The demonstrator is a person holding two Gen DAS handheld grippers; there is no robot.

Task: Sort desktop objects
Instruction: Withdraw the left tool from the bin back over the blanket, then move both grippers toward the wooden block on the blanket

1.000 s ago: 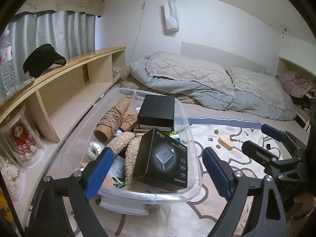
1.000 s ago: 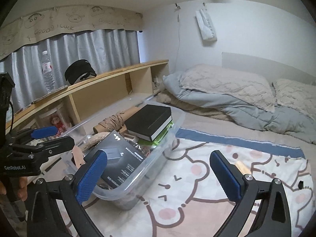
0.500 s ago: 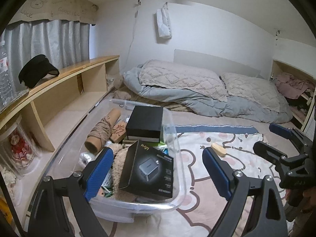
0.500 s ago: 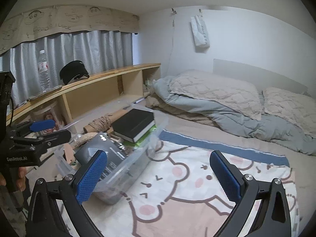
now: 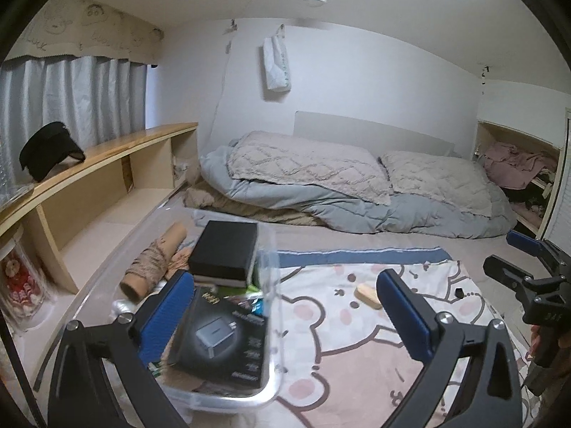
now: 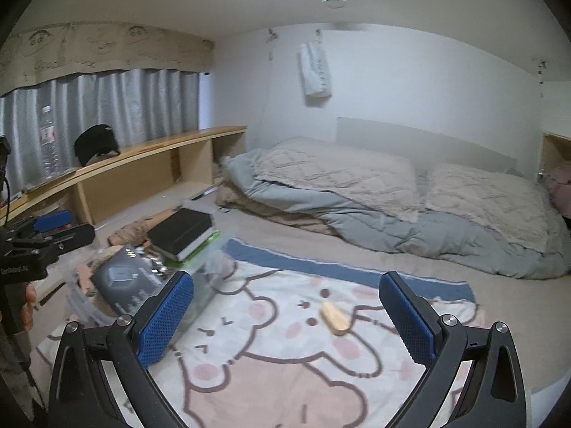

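Looks nearly done: the clear bin (image 5: 271, 324) at the blanket's (image 6: 285, 374) left edge already holds the boxes and twine roll, only a small wooden piece (image 6: 335, 317) sits mid-blanket, left tongs (image 5: 282, 317) opening on nothing, right tongs (image 6: 285, 317) wide and empty.

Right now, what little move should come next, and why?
Probably ease the right gripper forward and down over the small wooden piece on the cartoon blanket. It lies alone outside the clear bin, and that gripper is open, empty and pointed almost straight at it.
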